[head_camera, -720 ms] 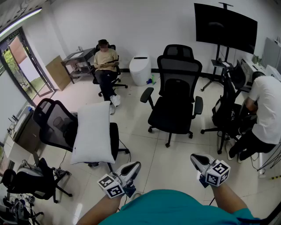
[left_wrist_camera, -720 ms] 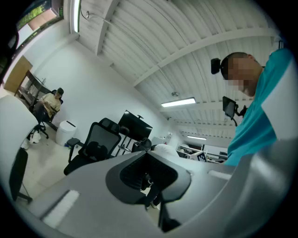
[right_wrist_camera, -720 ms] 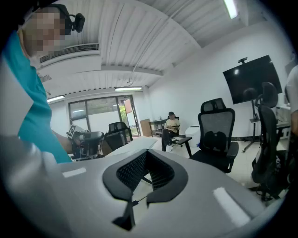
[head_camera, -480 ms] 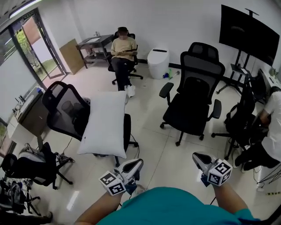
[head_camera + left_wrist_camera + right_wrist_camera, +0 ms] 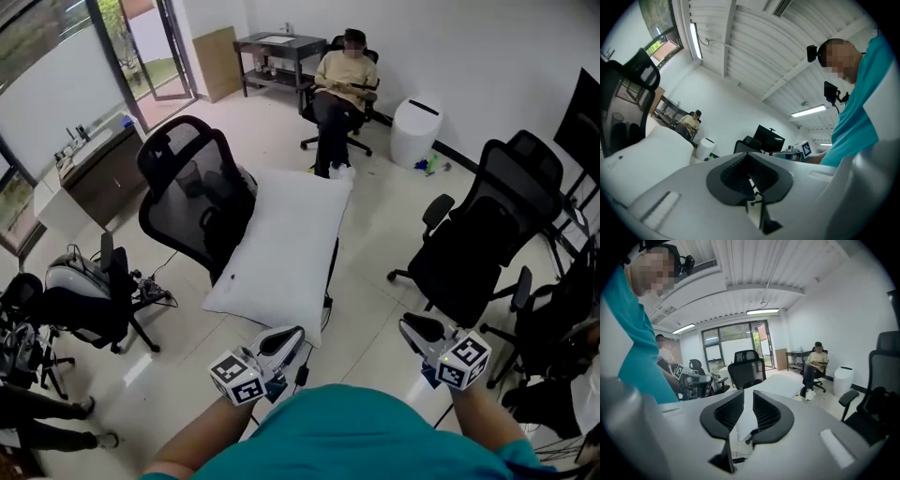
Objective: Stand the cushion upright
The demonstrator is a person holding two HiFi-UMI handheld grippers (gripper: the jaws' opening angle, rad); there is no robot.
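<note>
A large white cushion (image 5: pixel 281 246) lies slanted on the seat of a black mesh office chair (image 5: pixel 187 178), its top leaning toward the chair's back. It shows at the left of the left gripper view (image 5: pixel 642 154) and beyond the jaws in the right gripper view (image 5: pixel 780 383). My left gripper (image 5: pixel 289 335) hovers just short of the cushion's near edge, pads together (image 5: pixel 749 164), holding nothing. My right gripper (image 5: pixel 411 326) is held to the right, apart from the cushion. Its jaws (image 5: pixel 745 401) are nearly closed with a thin gap and nothing between them.
A second black office chair (image 5: pixel 487 234) stands right of the cushion. A person (image 5: pixel 342 80) sits on a chair at the back near a white bin (image 5: pixel 415 131). A backpack on a chair (image 5: pixel 80 300) stands left, with a low cabinet (image 5: pixel 98 173) by the glass wall.
The view has swung left and closed in: the cushion and its chair now sit larger and nearer the middle. Both grippers stay low in the picture, their jaws unchanged.
</note>
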